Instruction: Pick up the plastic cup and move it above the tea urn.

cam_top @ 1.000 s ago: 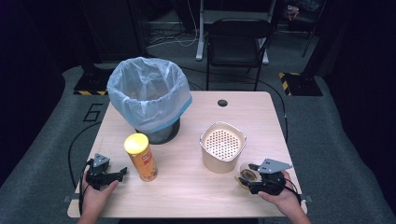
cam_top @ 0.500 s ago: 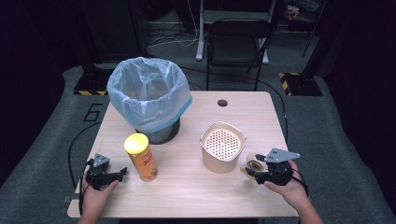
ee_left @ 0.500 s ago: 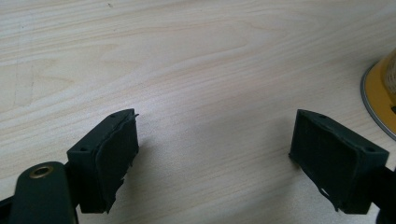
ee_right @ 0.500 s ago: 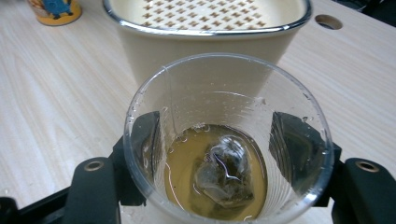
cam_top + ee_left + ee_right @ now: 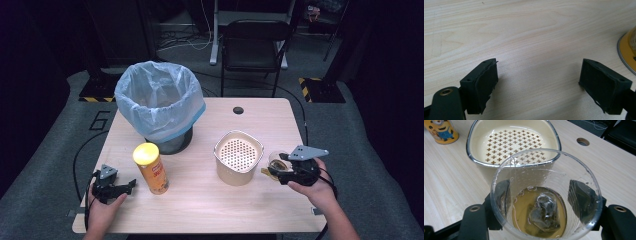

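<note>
My right gripper (image 5: 541, 202) clamps the clear plastic cup (image 5: 546, 195) of tea; I tip slowly over the cream perforated strainer (image 5: 239, 156) at nine o'clock. Left gripper (image 5: 539, 87) idles open.

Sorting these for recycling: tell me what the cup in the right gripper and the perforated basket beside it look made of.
Cup: clear, thin plastic by the look; see-through wall, droplets, amber liquid and a tea bag inside. It could be glass.
Basket: cream, glossy, probably enamelled metal or plastic; shiny silvery rim, cross-shaped holes in the bottom.
</note>
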{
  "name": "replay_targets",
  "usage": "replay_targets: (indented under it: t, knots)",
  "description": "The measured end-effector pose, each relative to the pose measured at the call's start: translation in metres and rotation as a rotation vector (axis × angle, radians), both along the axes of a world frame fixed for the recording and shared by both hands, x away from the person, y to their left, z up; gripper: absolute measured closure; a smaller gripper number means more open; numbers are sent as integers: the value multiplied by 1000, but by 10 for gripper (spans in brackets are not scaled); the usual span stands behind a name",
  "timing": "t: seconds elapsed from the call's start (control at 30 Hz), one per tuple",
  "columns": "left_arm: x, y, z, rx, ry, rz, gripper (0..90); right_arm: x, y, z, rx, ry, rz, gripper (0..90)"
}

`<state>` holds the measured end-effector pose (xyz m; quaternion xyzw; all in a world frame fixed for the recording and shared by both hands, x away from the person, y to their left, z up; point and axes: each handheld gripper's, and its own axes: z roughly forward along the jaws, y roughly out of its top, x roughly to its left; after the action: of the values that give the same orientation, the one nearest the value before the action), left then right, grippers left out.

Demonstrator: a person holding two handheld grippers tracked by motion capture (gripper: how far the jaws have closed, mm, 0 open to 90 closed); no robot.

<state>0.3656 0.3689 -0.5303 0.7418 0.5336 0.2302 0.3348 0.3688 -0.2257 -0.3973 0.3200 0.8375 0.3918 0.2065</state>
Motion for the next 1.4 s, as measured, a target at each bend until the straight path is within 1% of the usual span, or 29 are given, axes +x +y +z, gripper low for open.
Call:
replay_targets:
  t: [0.07,0.1,0.17,0.2,0.3,0.33,0.4,0.43,0.47,0.53,0.6,0.63,0.67,0.7,0.73,0.83,0.87,0.97,1.07,1.17,1.23,1.3,1.37,1.4]
  knots:
    - [0,0,0,-1,0,1,149,1,0,3,-6,-2,1,343]
    - [0,0,0,-5,2,3,149,1,0,5,-6,2,-6,342]
    - [0,0,0,1,0,1,149,5,-1,13,-13,5,-2,343]
    - [0,0,0,-7,2,3,149,5,-1,14,-13,5,-7,343]
    - [0,0,0,-1,0,2,149,8,-1,19,-11,6,-13,343]
    - [0,-1,0,-8,2,4,149,8,-1,20,-12,11,-14,343]
    - [0,-1,0,-7,2,4,149,11,-2,23,-11,15,-15,343]
    - [0,0,0,-7,2,3,149,12,-1,24,-7,17,-28,343]
    - [0,0,0,-4,1,2,149,14,-2,25,-7,18,-26,343]
    - [0,0,0,-2,1,2,149,16,-1,27,-4,24,-41,343]
    - [0,-1,0,-7,2,3,149,21,-2,31,-9,23,-43,343]
    - [0,0,0,-3,1,3,149,22,-1,32,-7,31,-58,342]
    - [0,0,0,-7,2,3,149,24,-1,35,-12,31,-64,342]
    - [0,0,0,-6,2,3,149,26,-1,36,-24,23,-57,341]
    - [0,0,0,-3,1,3,149,27,0,39,-20,24,-68,341]
    - [0,-1,0,-7,2,3,149,32,2,44,-36,15,-63,338]
    - [0,0,0,-7,2,4,149,34,4,45,-27,11,-69,338]
    - [0,0,0,-6,2,3,149,38,7,49,-28,17,-72,337]
    - [0,0,0,-3,1,3,149,45,12,54,-51,21,-72,337]
    - [0,0,0,-3,1,2,149,50,17,56,-65,18,-54,335]
    - [0,0,0,-2,0,3,149,53,21,57,-62,22,-59,336]
    - [0,0,0,-6,2,3,149,56,23,56,-70,10,-49,335]
    - [0,-1,0,-7,2,4,148,59,26,55,-79,16,-61,334]
    - [0,0,0,-1,0,2,149,60,27,54,-86,11,-58,334]
